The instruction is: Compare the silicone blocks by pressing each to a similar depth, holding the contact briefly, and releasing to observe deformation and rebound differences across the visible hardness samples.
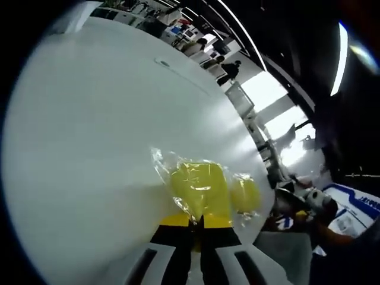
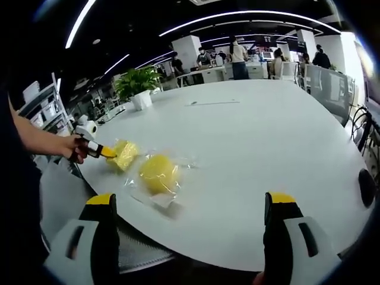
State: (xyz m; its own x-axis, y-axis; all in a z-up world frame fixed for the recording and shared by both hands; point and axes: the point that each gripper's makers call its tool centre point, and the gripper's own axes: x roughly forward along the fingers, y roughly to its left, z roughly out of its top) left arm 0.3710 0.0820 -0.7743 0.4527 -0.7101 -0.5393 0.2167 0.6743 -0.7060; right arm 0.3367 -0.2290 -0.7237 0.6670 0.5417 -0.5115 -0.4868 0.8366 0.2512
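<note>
A square yellow silicone block (image 1: pixel 199 187) in a clear bag lies on the white table (image 1: pixel 89 148), just ahead of my left gripper (image 1: pixel 196 221). Its two yellow-tipped jaws stand together, shut, with their tips against the block's near side. Right beside it lies a rounder yellow block (image 1: pixel 244 195), also bagged. From the right gripper view, the left gripper (image 2: pixel 102 151) touches the square block (image 2: pixel 124 155), and the round block (image 2: pixel 158 173) lies nearer to me. My right gripper (image 2: pixel 190 199) hangs wide open over the table's near edge, holding nothing.
A person's hand (image 2: pixel 74 147) holds the left gripper at the table's left edge. A potted plant (image 2: pixel 138 83) stands at the far left of the table (image 2: pixel 249 130). People and desks fill the background. A dark chair (image 2: pixel 367 187) sits to the right.
</note>
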